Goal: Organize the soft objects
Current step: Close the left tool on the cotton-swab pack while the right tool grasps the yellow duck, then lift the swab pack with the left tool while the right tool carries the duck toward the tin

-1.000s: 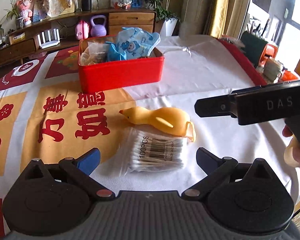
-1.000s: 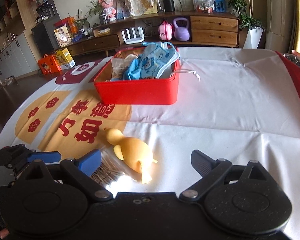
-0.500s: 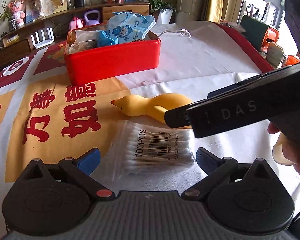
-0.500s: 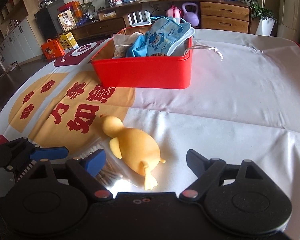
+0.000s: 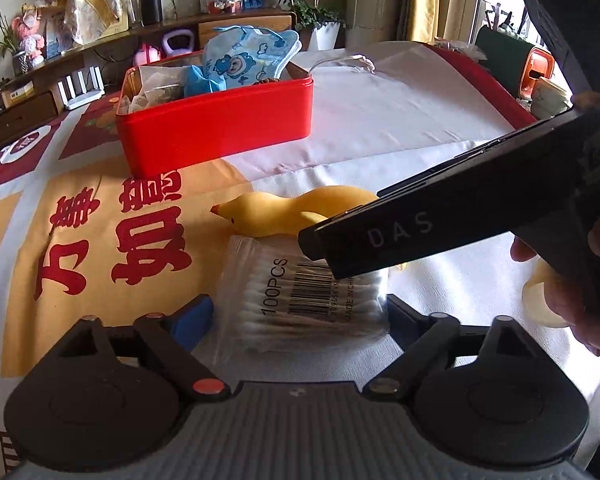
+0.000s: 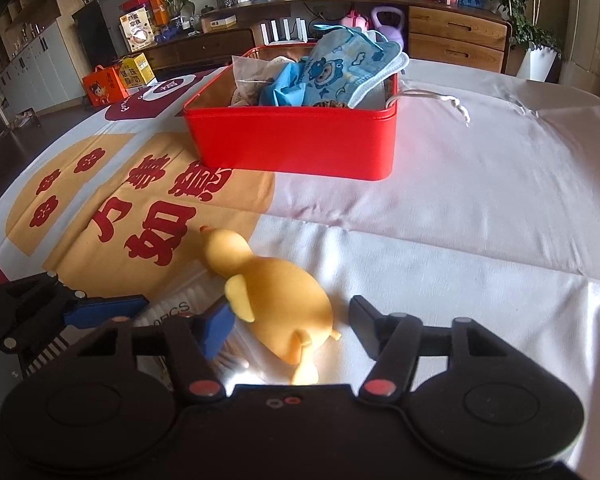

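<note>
A soft yellow duck [image 6: 278, 300] lies on the tablecloth, and its rear sits between the open fingers of my right gripper [image 6: 296, 326]. A clear bag of cotton swabs [image 5: 304, 292] lies beside the duck [image 5: 296, 212], between the open fingers of my left gripper [image 5: 298, 314]. The right gripper's black body [image 5: 440, 224] crosses over the duck and the bag in the left wrist view. A red box [image 6: 296, 140] holding a blue cartoon mask [image 6: 340, 68] and other soft items stands farther back; it also shows in the left wrist view [image 5: 220, 128].
The cloth [image 6: 480, 208] is white with yellow panels and red characters [image 6: 156, 232]. A white cord [image 6: 440, 100] lies right of the box. Shelves and drawers [image 6: 456, 36] stand behind the table. My left gripper's blue finger [image 6: 104, 312] shows at the left.
Both grippers have moved forward and lower. The right one now straddles the duck's rear, the left one the swab bag. The objects have not moved.
</note>
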The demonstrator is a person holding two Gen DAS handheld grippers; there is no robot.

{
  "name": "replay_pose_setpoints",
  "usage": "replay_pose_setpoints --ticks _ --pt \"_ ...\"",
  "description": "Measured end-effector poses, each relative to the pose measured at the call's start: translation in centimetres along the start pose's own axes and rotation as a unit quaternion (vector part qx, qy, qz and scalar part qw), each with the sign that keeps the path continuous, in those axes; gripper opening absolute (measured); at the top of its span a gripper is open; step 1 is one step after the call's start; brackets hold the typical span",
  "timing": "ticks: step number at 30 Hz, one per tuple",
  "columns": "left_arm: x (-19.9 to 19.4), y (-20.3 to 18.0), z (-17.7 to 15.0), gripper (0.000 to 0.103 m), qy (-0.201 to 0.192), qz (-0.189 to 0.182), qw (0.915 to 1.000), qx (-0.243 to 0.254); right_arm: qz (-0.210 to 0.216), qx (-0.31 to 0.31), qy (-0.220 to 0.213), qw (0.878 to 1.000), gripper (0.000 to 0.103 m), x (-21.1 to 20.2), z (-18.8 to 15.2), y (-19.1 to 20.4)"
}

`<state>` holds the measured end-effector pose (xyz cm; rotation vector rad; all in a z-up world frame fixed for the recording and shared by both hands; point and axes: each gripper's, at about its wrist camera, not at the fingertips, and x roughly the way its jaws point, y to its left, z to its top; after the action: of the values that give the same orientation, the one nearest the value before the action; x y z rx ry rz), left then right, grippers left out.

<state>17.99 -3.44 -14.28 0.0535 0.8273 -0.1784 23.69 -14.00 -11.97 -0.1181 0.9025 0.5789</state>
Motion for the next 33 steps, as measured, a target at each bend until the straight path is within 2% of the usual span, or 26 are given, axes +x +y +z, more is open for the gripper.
replay_pose_setpoints --ticks 5,10,16,33 --pt "-0.1 -0.2 0.1 0.076 -0.004 0.001 1.0000 0.004 0.002 -0.004 -0.002 1.000 0.044 -0.2 0.0 0.3" --pt "-0.2 -0.2 0.1 0.073 -0.005 -0.001 1.0000 0.002 -0.004 -0.004 -0.009 1.000 0.036 -0.6 -0.1 0.5" --pt "-0.5 0.3 0.1 0.073 -0.005 -0.006 0.9999 -0.013 -0.009 0.012 -0.015 1.000 0.032 -1.5 -0.2 0.3" --pt "-3.6 1.4 1.0 0.073 -0.021 -0.004 0.9986 -0.048 -0.026 0.031 -0.042 0.998 0.031 -6.0 -0.3 0.7"
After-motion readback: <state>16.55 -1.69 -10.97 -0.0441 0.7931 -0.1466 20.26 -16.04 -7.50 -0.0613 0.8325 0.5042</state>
